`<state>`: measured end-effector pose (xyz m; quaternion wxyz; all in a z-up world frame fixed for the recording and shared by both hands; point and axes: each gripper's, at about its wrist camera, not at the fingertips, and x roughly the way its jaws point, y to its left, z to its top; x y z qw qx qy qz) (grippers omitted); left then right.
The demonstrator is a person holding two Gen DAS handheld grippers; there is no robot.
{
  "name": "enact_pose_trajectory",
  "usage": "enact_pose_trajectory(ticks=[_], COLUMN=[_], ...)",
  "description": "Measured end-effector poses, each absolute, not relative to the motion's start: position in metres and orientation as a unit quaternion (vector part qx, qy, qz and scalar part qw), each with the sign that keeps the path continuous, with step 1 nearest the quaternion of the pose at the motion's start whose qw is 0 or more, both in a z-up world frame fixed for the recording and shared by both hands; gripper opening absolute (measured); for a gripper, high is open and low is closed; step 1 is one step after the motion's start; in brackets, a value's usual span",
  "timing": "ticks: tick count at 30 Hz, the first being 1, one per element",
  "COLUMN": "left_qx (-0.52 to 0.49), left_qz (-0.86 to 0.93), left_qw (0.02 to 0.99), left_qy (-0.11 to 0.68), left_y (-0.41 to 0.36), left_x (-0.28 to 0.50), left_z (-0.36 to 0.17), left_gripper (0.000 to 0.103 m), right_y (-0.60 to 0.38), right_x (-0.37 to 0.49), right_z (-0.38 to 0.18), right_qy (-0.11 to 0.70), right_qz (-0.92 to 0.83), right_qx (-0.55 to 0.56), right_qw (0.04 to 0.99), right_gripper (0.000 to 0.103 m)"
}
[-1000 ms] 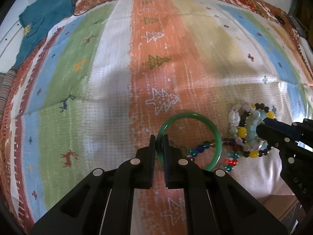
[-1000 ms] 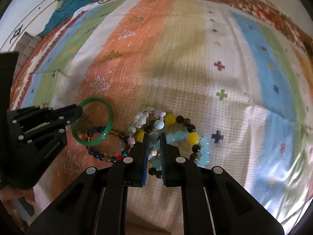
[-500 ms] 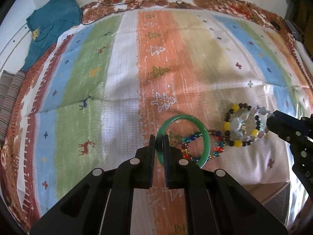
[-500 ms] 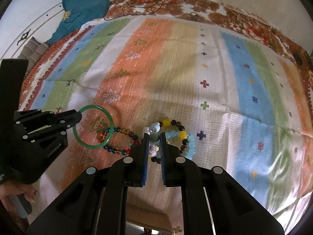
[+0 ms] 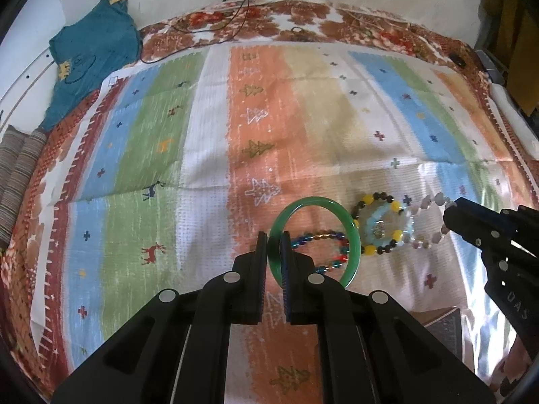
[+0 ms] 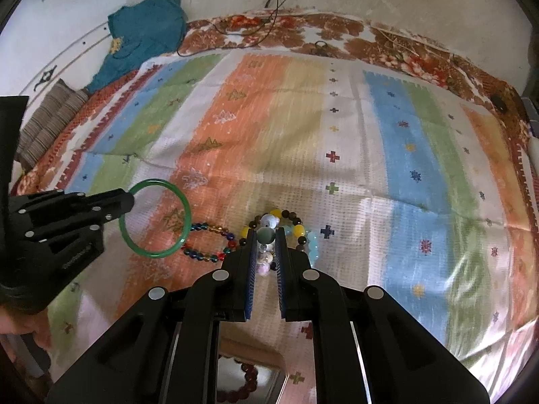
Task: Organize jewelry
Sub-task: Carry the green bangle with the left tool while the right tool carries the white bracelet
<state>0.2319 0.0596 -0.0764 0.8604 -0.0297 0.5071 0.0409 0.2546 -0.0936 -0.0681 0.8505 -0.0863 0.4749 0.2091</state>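
My left gripper [image 5: 273, 239] is shut on a green bangle [image 5: 337, 207] and holds it above the striped blanket [image 5: 202, 141]; the bangle also shows in the right wrist view [image 6: 182, 208]. My right gripper [image 6: 266, 235] is shut on a pale mixed-bead bracelet [image 6: 264, 232], lifted off the blanket; it shows in the left wrist view [image 5: 429, 202]. A multicoloured bead bracelet [image 6: 209, 256] and a yellow, dark and pale-blue bead bracelet [image 5: 374, 225] lie on the blanket below.
A small box [image 6: 242, 377] holding a dark red bead bracelet [image 6: 249, 375] sits at the near edge under my right gripper. A teal garment [image 5: 91, 60] lies at the far left. Cables [image 5: 235, 10] run along the far edge.
Both grippers have risen and pulled back from the blanket with their bracelets. The pale bracelet has come away from the yellow and dark one.
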Motion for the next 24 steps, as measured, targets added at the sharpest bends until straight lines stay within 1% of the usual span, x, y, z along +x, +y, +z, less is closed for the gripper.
enact_pose_trajectory(ticks=[12,24], left_qx=[-0.04,-0.043], left_qz=[0.032,0.02], left_qw=[0.873,0.877], left_qy=[0.484,0.478], left_y=[0.044,0.033], left_x=[0.208,0.184], left_z=[-0.053,-0.044], left_gripper=[0.007,0.008], right_y=[-0.103,-0.114], right_x=[0.229,0.205], right_z=[-0.055,-0.043], right_qy=[0.455,0.438], right_qz=[0.21,0.211], right_qx=[-0.095,-0.095], right_qw=[0.86,0.869], right_gripper=[0.012,0.012])
